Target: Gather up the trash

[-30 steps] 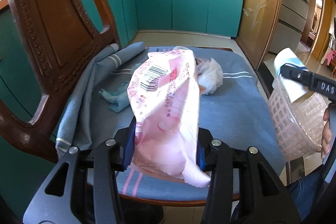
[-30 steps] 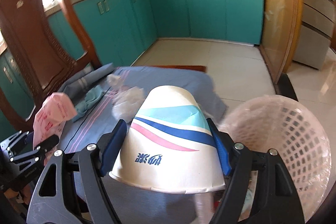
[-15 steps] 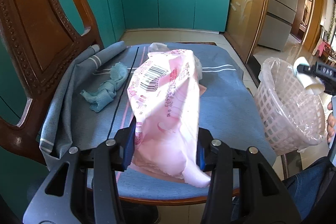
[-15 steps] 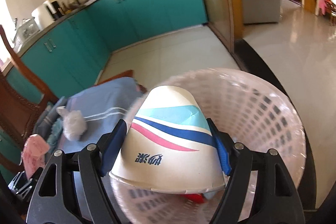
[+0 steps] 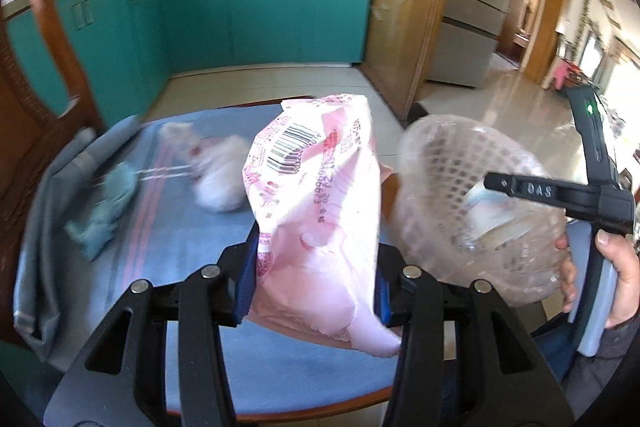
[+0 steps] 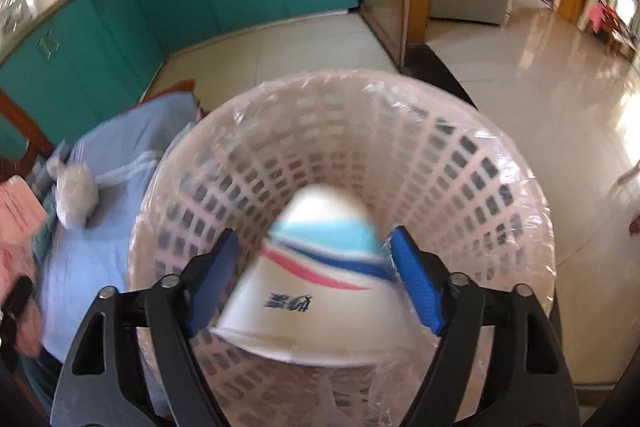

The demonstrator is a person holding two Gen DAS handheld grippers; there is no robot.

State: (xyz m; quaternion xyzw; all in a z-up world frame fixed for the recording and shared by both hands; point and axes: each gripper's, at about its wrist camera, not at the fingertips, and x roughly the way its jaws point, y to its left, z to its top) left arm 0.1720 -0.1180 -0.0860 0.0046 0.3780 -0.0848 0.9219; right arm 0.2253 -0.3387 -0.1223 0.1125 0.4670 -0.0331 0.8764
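My left gripper (image 5: pixel 312 283) is shut on a pink plastic wrapper (image 5: pixel 316 211) with a barcode, held above the blue-clothed chair seat (image 5: pixel 192 259). My right gripper (image 6: pixel 316 287) stands open over the mouth of the pink mesh trash basket (image 6: pixel 460 167). A white paper cup (image 6: pixel 320 295) with blue and red stripes sits between its blue pads, apart from them and blurred, inside the basket. The basket (image 5: pixel 448 187) and the right gripper (image 5: pixel 496 183) also show in the left wrist view, just right of the wrapper.
A crumpled white plastic bag (image 5: pixel 224 183) and a teal rag (image 5: pixel 108 207) lie on the seat. The bag also shows in the right wrist view (image 6: pixel 76 195). The wooden chair back (image 5: pixel 24 107) rises at left. Teal cabinets (image 5: pixel 260 15) stand beyond on a tiled floor.
My right gripper has opened and let go of the paper cup, which is dropping into the basket. My left gripper has swung right with the wrapper, toward the basket.
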